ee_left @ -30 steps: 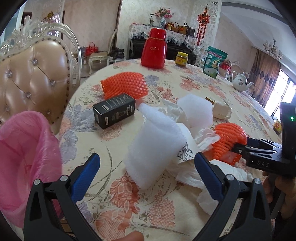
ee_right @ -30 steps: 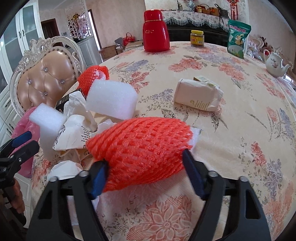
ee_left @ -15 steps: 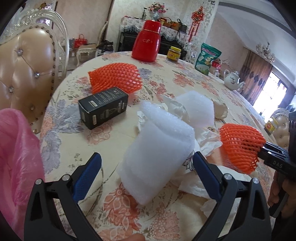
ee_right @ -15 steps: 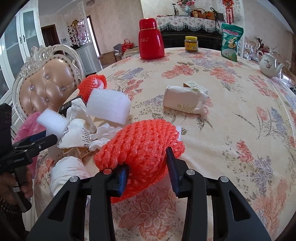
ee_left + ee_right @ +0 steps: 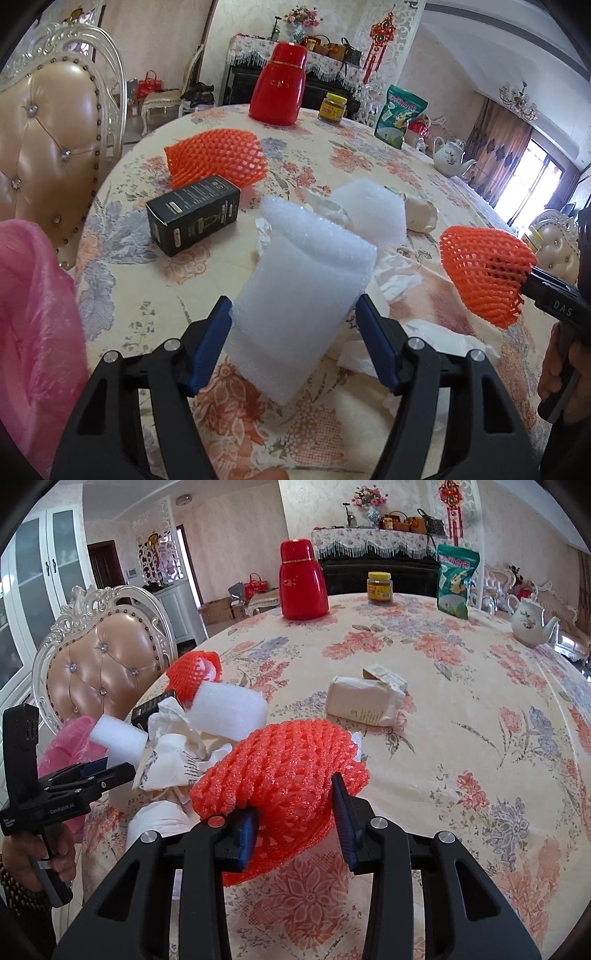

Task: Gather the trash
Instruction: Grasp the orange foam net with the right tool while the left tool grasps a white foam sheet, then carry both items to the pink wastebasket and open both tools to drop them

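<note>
The job was only getting started. The right gripper was squeezed shut on a soft orange foam net sleeve, and the net bulged out above the blue pads. In the left wrist view that net hung in the air off the flowery round table, so it looked picked up but not yet thrown away.

The left gripper had a white foam wrap roll between its two fingers. Its jaws had just been closing in on the roll, and the blue pads sat right against its sides. The foam did not look squashed yet, so this grab seemed only just made. The roll's bottom end looked to be down by the table.

A pink plastic trash bag waited at the table's left edge, next to a padded chair. Nothing could be seen going into it yet.

Lots of trash was left on the table: a second orange foam net, a black cardboard box just in front of it, another white foam block, some crumpled white paper, and a small cream paper packet lying farther off. All of that probably had to go in the bag too.
</note>
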